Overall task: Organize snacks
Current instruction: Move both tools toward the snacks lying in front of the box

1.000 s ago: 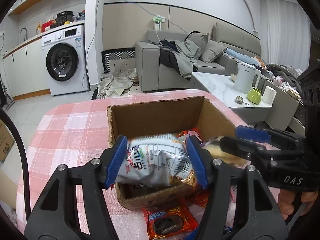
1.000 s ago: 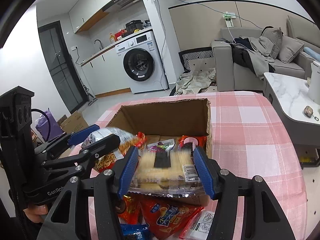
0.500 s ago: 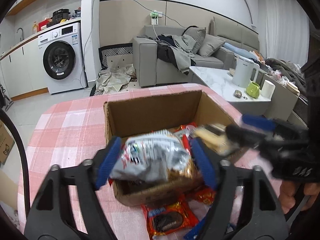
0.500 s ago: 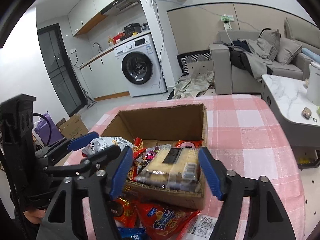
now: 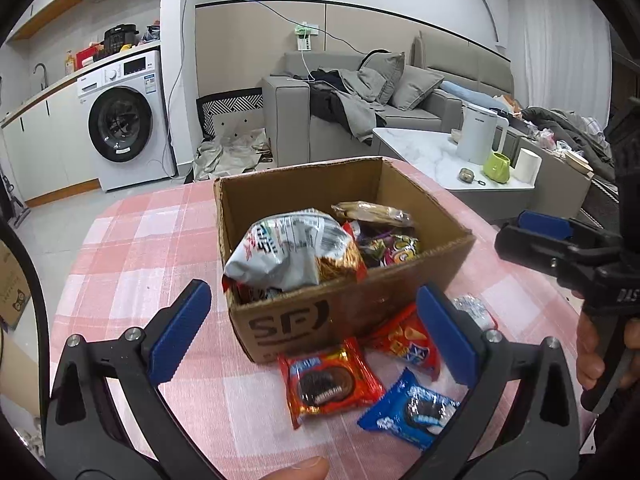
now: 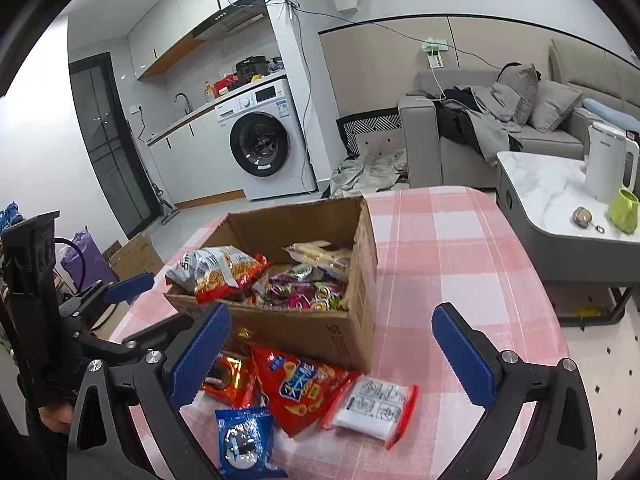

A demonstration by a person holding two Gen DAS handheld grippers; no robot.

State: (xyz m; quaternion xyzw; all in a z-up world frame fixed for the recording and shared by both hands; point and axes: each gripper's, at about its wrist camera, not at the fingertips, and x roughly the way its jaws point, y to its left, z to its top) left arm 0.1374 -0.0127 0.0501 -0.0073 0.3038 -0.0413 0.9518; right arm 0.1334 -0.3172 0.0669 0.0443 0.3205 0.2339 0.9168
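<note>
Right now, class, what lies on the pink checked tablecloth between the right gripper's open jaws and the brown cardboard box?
In the right wrist view, a red chip bag and a white packet lie there.

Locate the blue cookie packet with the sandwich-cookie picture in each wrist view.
Left wrist: blue cookie packet, lower right, on the table before the cardboard box.
Right wrist: blue cookie packet, bottom left of centre.
Shared landmark: the red cone-snack bag beside it.

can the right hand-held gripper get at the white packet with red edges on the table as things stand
Probably yes. The white packet lies flat on the tablecloth in front of the box, nothing on top, and the right hand-held gripper hangs open just above it.
</note>
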